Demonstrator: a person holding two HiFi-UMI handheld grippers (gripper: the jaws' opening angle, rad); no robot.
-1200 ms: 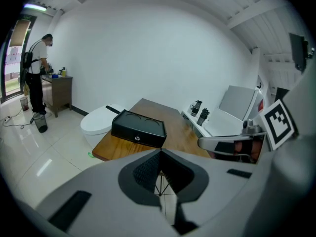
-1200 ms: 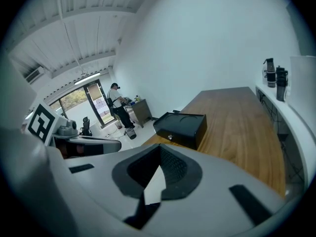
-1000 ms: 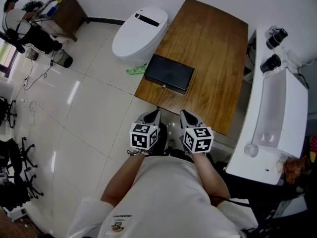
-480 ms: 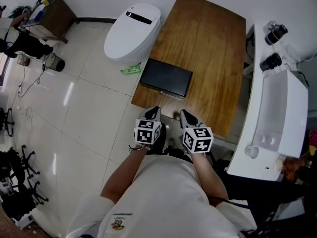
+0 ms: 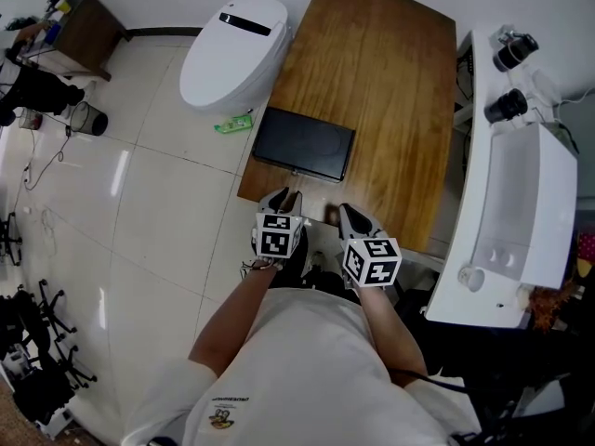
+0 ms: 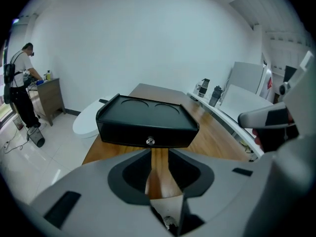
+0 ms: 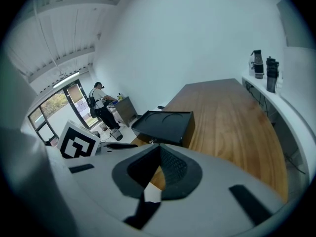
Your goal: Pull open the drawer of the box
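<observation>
The black box (image 5: 303, 144) sits at the near left corner of the wooden counter (image 5: 390, 82), its long side lying across my line of sight. The long front face, which I take to be the drawer front, is turned towards me. A small round metal knob (image 6: 150, 141) sits at the middle of that face.

My left hand-held gripper (image 6: 159, 154) is the nearer one. It hangs just short of the counter's near edge and points forward and down, with the knob almost dead ahead along the gap between its jaws and a stretch of bare wood still in between. Its jaws have just been opening and now stand partly apart with nothing between them, only counter showing through the slot.

My right hand-held gripper (image 5: 355, 214) is off to the right of the box. In its own view the box lies ahead and to the left. Its jaw tips meet and hold nothing.

I judge this a left-hand job: go straight in, close on the knob, then draw back towards me, square to the long face.
</observation>
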